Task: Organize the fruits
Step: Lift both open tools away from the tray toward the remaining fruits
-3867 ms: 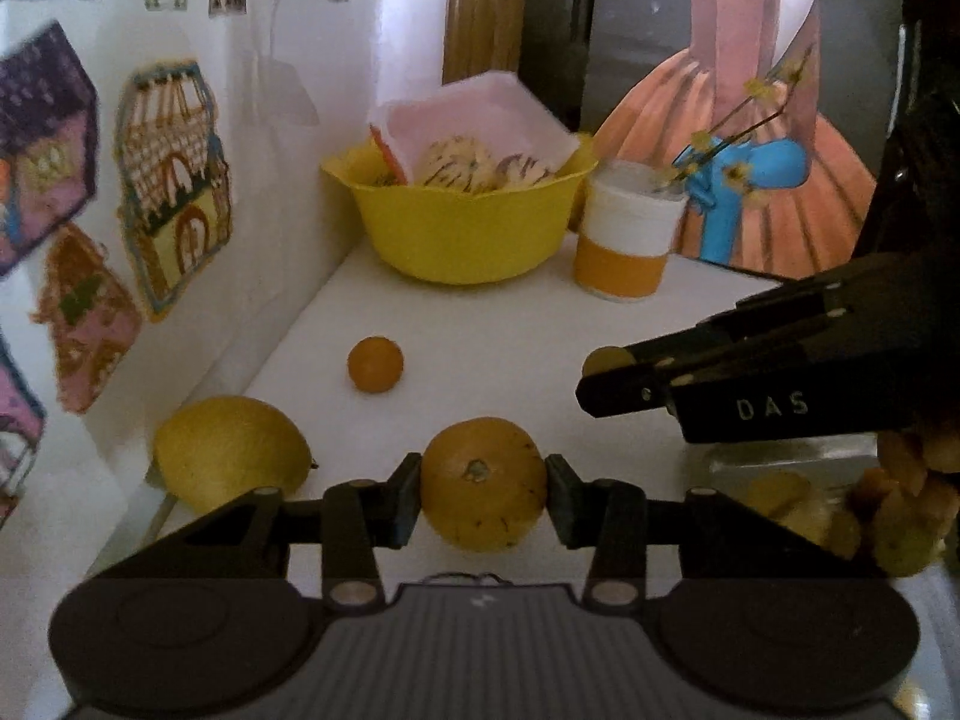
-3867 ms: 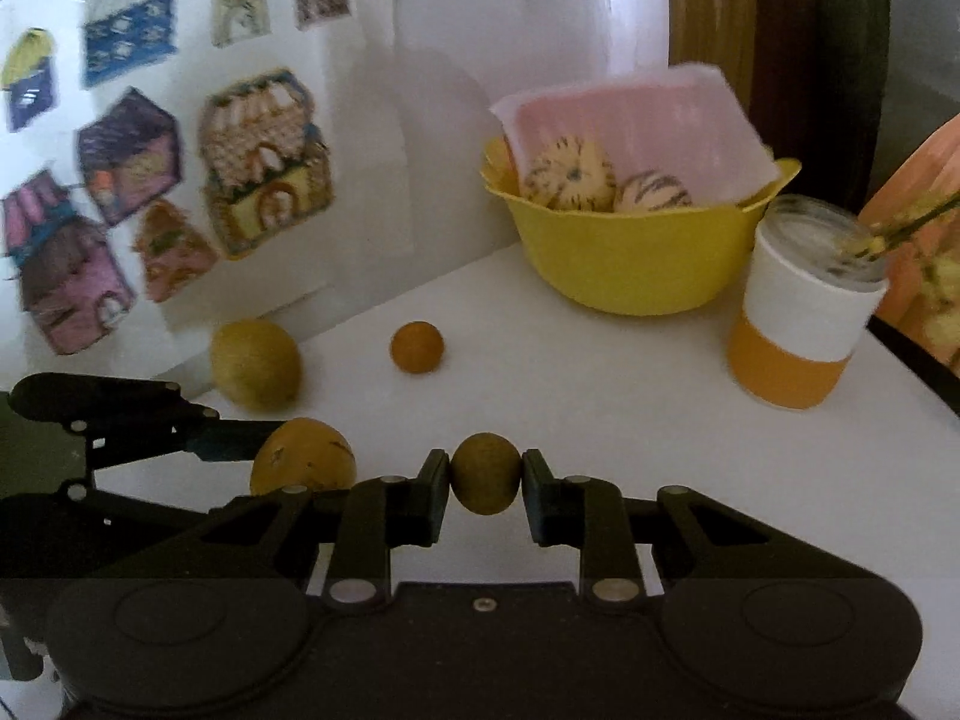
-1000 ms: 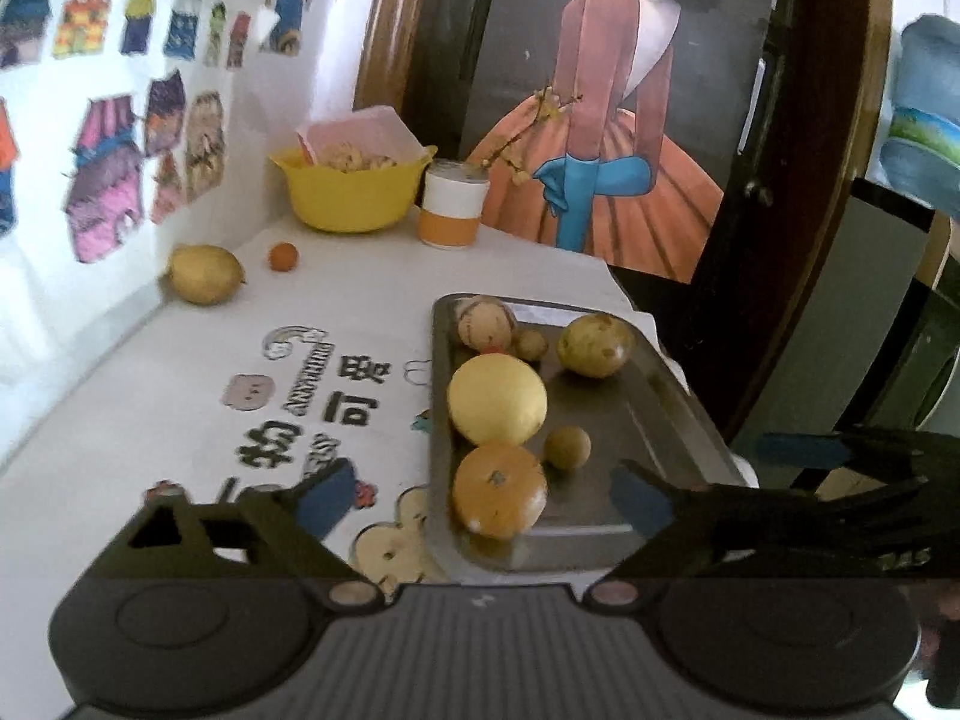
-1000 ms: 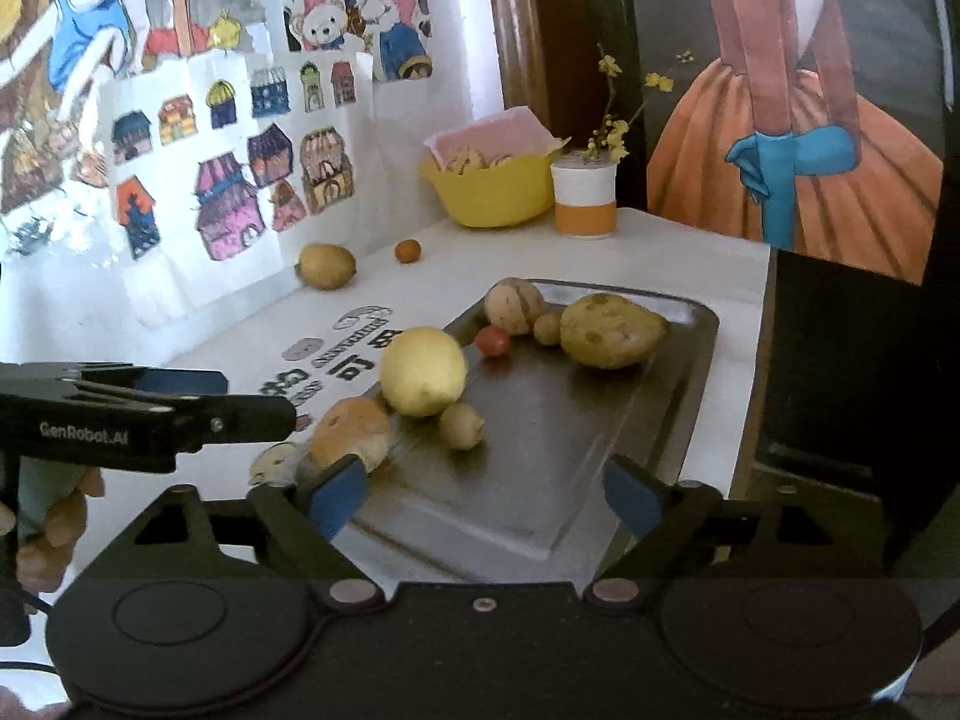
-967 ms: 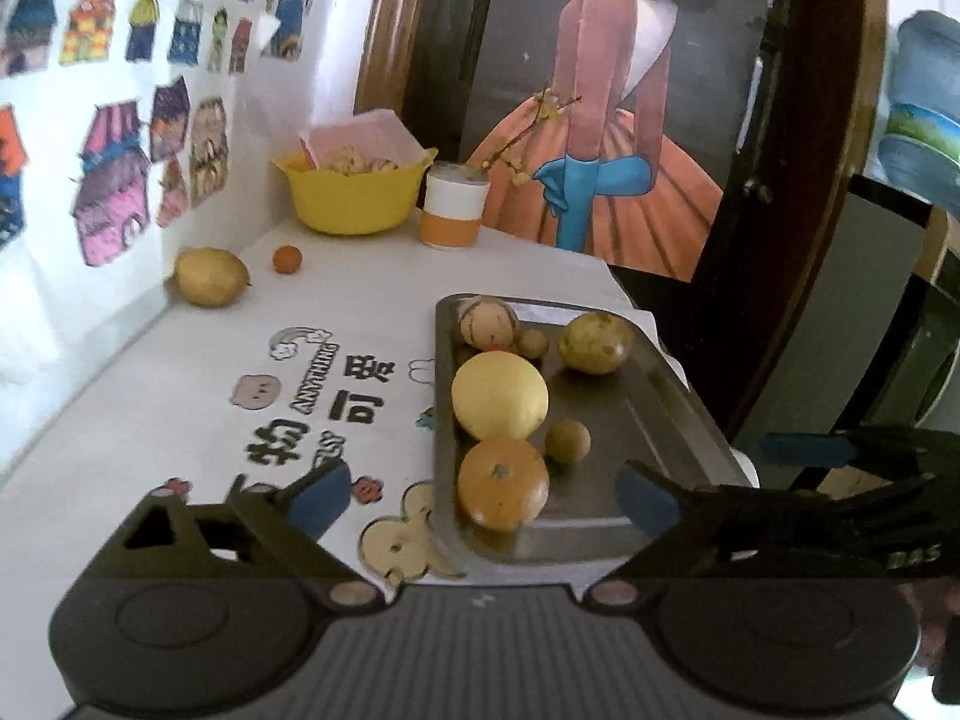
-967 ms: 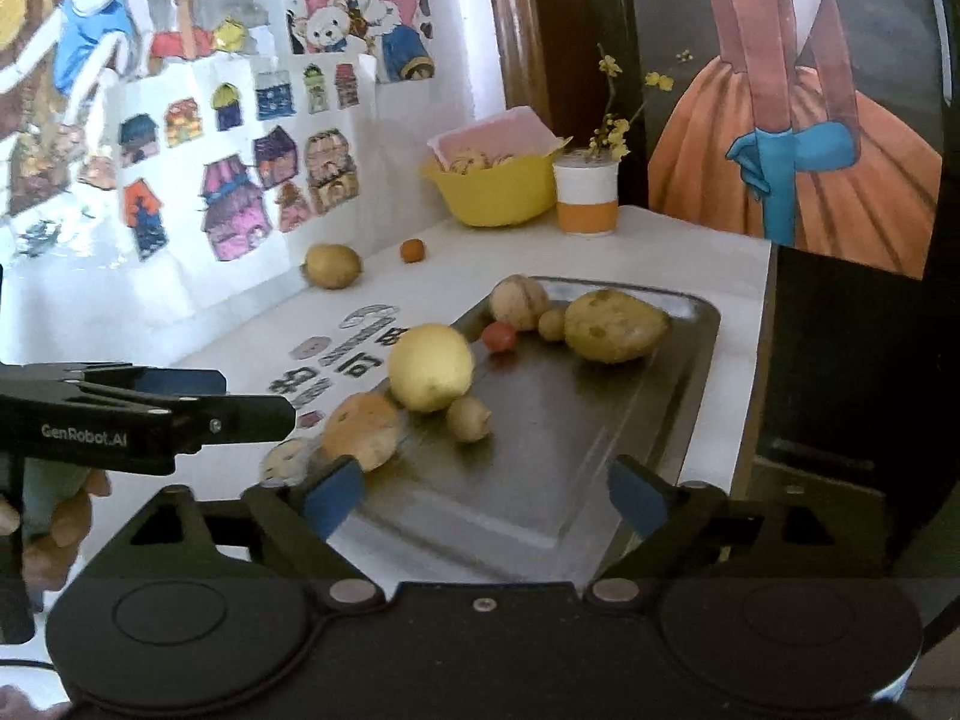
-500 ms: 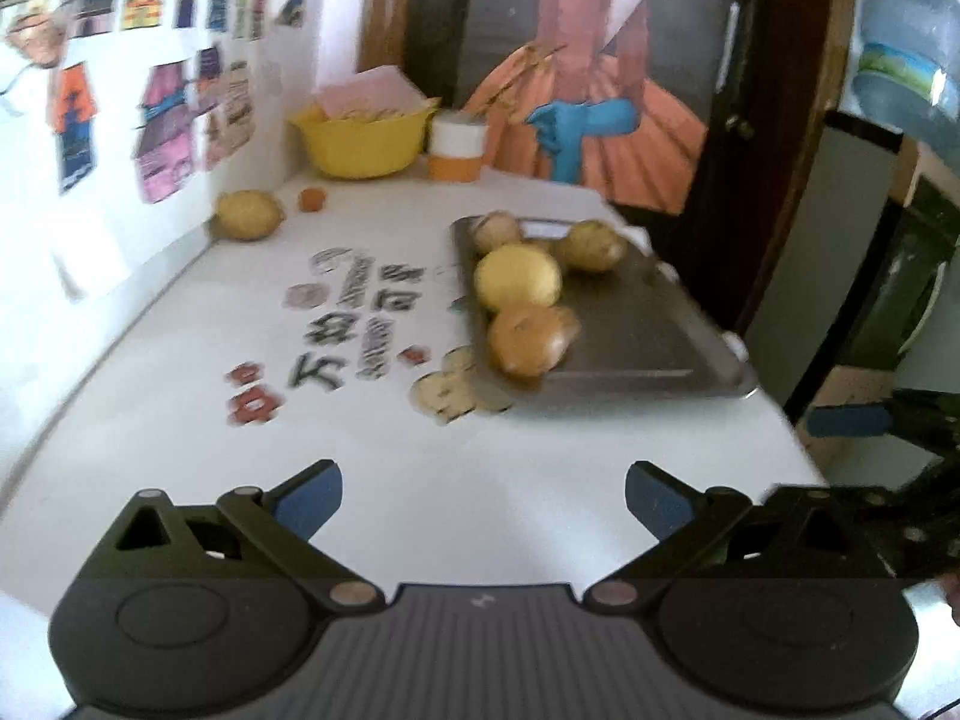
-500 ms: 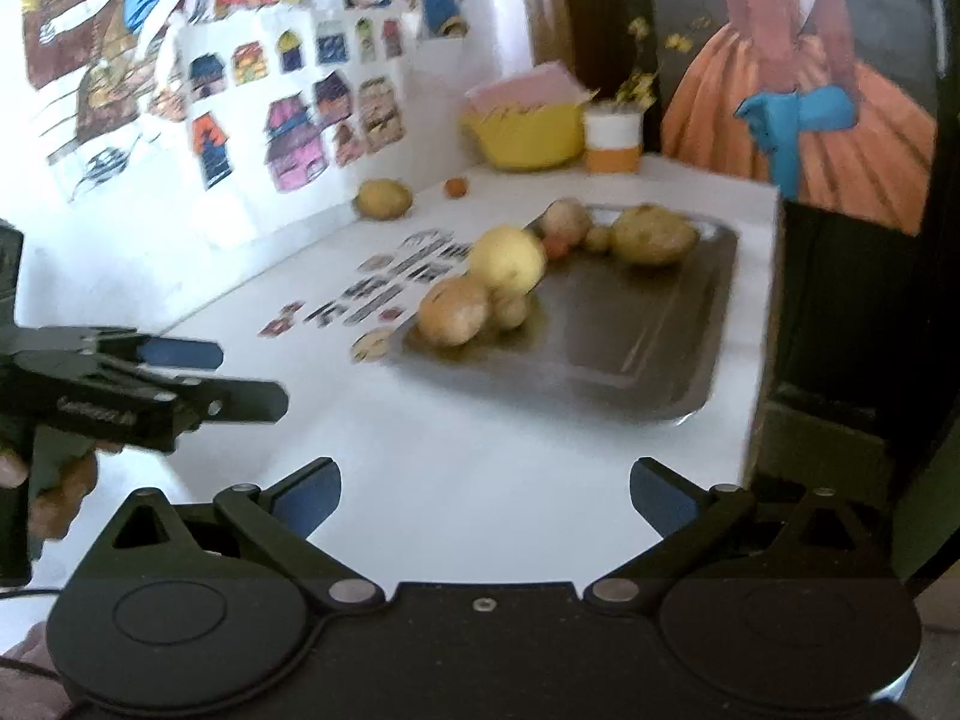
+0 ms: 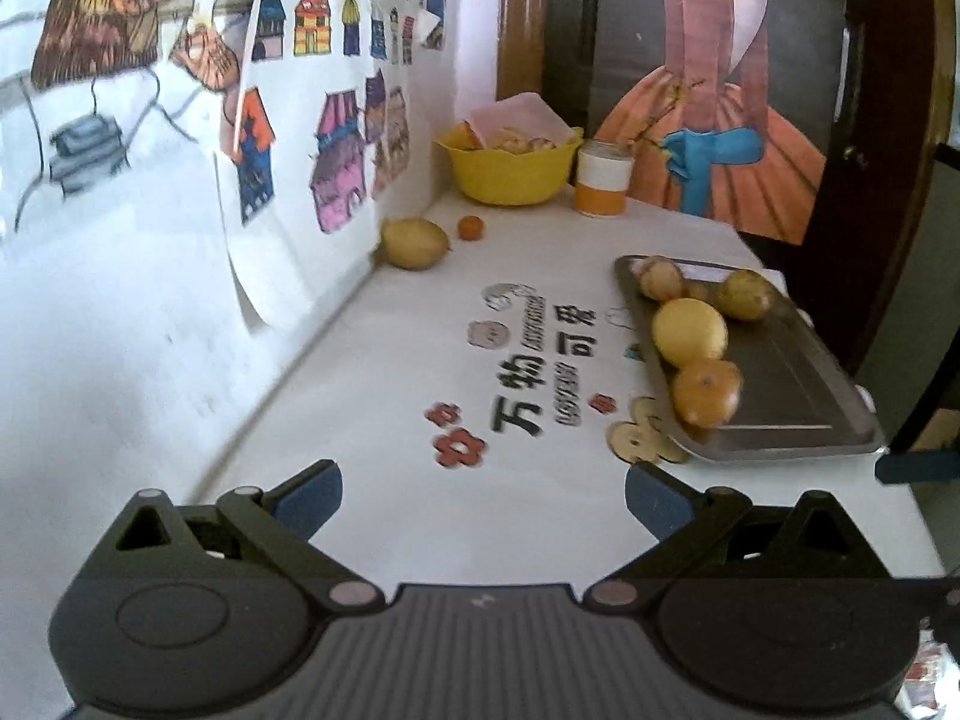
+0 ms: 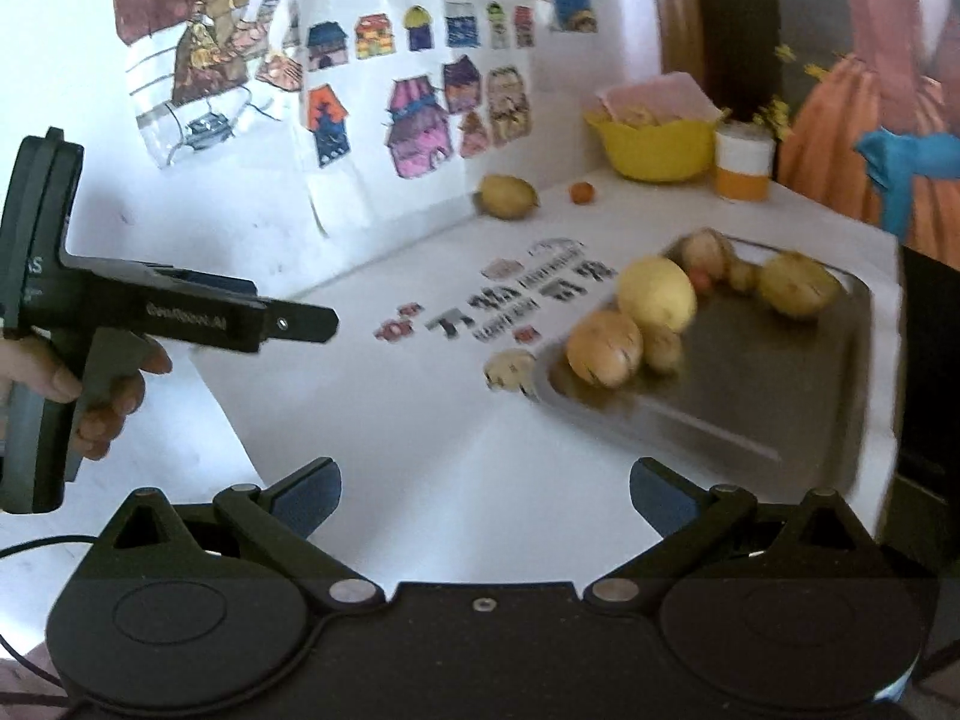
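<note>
Fruit sits along the left edge of a metal tray (image 9: 798,384) at the right of the table (image 9: 420,528) in the left wrist view: an orange (image 9: 706,392) nearest, a lemon (image 9: 690,331) behind it, then smaller brownish fruits at the far end. Another lemon-like fruit (image 9: 414,243) lies against the wall, with a small orange ball (image 9: 470,227) just beside it. A yellow bowl (image 9: 509,171) and a white-and-orange cup (image 9: 603,178) stand in the far corner. The left hand-held gripper (image 9: 483,498) is spread wide above bare table, holding nothing, well short of the tray.

From the right wrist, the tray (image 10: 798,396) shows blurred at the right, with the orange (image 10: 604,348), lemon (image 10: 657,294) and other fruits grouped in its near-left part. The wall-side fruit (image 10: 509,196) and ball (image 10: 582,192) lie well apart from it, near the bowl (image 10: 657,147) and cup (image 10: 743,169). The right hand-held gripper (image 10: 485,495) is likewise spread and empty over the table. At the left a hand (image 10: 90,396) grips the handle of the left hand-held gripper, seen side-on.
</note>
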A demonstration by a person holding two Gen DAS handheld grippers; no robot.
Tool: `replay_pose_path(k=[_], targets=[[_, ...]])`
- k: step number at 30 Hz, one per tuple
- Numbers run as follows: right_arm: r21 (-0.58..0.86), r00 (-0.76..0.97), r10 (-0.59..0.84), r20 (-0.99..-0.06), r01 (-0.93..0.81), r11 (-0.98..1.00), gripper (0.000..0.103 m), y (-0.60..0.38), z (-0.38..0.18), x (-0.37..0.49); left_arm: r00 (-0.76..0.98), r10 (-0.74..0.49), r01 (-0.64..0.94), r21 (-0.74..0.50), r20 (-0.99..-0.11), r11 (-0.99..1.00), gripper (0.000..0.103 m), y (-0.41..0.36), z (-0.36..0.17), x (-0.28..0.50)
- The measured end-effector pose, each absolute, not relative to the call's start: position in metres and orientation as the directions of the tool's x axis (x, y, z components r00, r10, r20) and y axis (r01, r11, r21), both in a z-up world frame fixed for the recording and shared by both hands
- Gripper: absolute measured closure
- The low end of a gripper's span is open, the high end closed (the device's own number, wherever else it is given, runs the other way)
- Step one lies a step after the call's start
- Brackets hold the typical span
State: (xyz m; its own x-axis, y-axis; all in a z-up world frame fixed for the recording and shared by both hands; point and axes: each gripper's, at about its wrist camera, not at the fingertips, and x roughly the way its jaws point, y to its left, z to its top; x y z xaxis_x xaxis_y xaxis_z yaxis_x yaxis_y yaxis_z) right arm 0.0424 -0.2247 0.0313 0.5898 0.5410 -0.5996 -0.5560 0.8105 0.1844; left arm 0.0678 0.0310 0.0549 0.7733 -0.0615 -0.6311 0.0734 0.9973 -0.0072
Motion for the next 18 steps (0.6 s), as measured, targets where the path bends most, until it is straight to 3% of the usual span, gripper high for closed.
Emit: replay_pose_path(k=[11,18], targets=[[0.166,0.574,0.562,-0.596,-0.597,0.785,0.001,-0.233,0.075,0.165,0.82,-0.008,0.01,0.0,-0.572,1.0,0.001,0.032,0.068,0.138],[0.141,0.594,0.517,-0.616,-0.563,0.814,0.001,-0.211,0.092,0.274,0.813,0.034,-0.107,-0.091,-0.582,0.99,0.0,0.034,0.066,0.205]])
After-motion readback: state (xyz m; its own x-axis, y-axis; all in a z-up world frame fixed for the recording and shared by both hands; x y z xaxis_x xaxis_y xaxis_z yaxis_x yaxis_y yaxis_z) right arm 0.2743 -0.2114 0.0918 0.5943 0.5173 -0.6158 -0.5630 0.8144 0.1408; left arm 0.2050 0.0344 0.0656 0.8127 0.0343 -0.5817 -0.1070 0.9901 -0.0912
